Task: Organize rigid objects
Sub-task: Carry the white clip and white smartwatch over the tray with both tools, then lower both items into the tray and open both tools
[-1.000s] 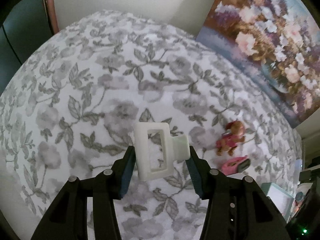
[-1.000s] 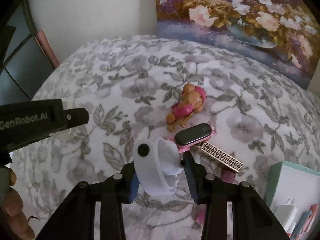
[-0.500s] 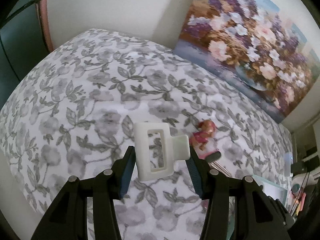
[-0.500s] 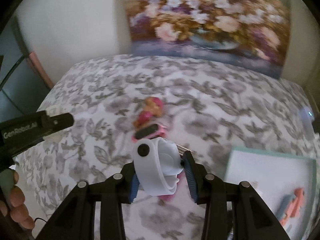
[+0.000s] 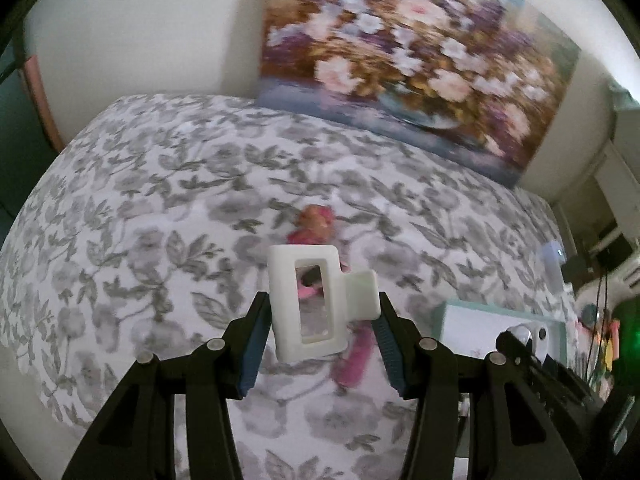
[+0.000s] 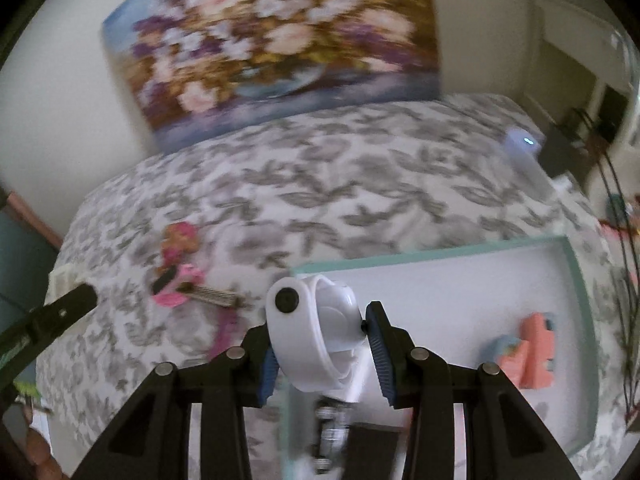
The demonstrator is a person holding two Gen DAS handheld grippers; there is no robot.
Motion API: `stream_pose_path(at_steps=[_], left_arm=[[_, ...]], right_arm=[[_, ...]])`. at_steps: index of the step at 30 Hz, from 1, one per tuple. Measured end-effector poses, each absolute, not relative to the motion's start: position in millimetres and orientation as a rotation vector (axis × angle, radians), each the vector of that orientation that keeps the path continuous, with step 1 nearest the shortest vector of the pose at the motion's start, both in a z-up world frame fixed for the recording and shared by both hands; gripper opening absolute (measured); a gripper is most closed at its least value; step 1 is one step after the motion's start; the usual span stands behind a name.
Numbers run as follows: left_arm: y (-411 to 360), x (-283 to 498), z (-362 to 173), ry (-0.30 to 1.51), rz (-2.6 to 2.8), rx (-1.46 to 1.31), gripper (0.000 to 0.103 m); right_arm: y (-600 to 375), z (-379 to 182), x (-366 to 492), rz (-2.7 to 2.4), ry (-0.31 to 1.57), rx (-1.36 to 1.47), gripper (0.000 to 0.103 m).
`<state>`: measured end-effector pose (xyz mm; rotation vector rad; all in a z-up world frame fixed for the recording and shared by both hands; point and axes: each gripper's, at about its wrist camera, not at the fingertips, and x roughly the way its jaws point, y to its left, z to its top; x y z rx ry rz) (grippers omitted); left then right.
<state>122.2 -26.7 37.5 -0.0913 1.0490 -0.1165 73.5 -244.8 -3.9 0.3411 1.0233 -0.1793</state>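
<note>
My left gripper [image 5: 322, 312] is shut on a white rectangular hair clip [image 5: 308, 304], held above the floral bedspread. My right gripper [image 6: 320, 332] is shut on a white round strap with a black stud [image 6: 316, 328], hanging over the left part of a mint-rimmed white tray [image 6: 576, 280]. The tray's corner [image 5: 452, 308] also shows in the left wrist view, with the right gripper's tip [image 5: 520, 344] over it. On the bed lie a pink and brown toy pup [image 6: 180, 240], a pink toy car [image 6: 176, 284] and a patterned gold comb [image 6: 216, 294].
A coral and blue toy [image 6: 532, 352] lies inside the tray, with small blurred items [image 6: 332, 432] near its front. A large flower painting [image 6: 276, 44] leans on the wall behind the bed. A white device [image 6: 524, 148] sits at the bed's far right corner.
Both grippers have swung right across the bed with their loads. The right one has gone from above the toys to above the tray; the tray has entered the left view.
</note>
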Motion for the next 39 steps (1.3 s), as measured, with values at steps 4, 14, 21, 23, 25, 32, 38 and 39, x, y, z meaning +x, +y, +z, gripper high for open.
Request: stream_pose_path(at_steps=[4,14,21,23,25,32,38,39], left_arm=[[-55.2,116.9,31.4,1.067,-0.16,-0.065,0.053],[-147.5,92.8,15.2,1.082,-0.305,0.088,0.053],[-199.7,76.1,1.6,1.055,-0.378,0.227,0.053],[-207.9,75.0,-2.9,1.056,-0.39,0.24,0.053],[-216.1,75.0,-8.4,1.064,-0.4,0.252,0.053],[-223.0,77.8,-19.9,1.083,-0.396,0.254,0.053],[-227.6,76.3,-27.1,1.092,-0.405,0.271,0.053],[-228.1,76.0,-27.7,1.092,-0.407,0.273,0.053]], right_arm=[[-278.8,-11.1,63.4,-0.23,1.035,0.394,0.042],[-352.9,-35.6,36.4,-0.38,1.069,0.498,0.042],[-383.8,-43.1,23.7,-0.424,1.064,0.566,0.043],[-386.5,-43.5,22.5,-0.427,1.063,0.569,0.043],[-387.4,-43.9,22.4,-0.424,1.065,0.566,0.043],[-381.8,-47.9,28.2,-0.401,1.084,0.544,0.043],[-373.1,-48.8,32.8,-0.376,1.098,0.516,0.043],[-372.0,-49.2,33.3,-0.372,1.101,0.512,0.043]])
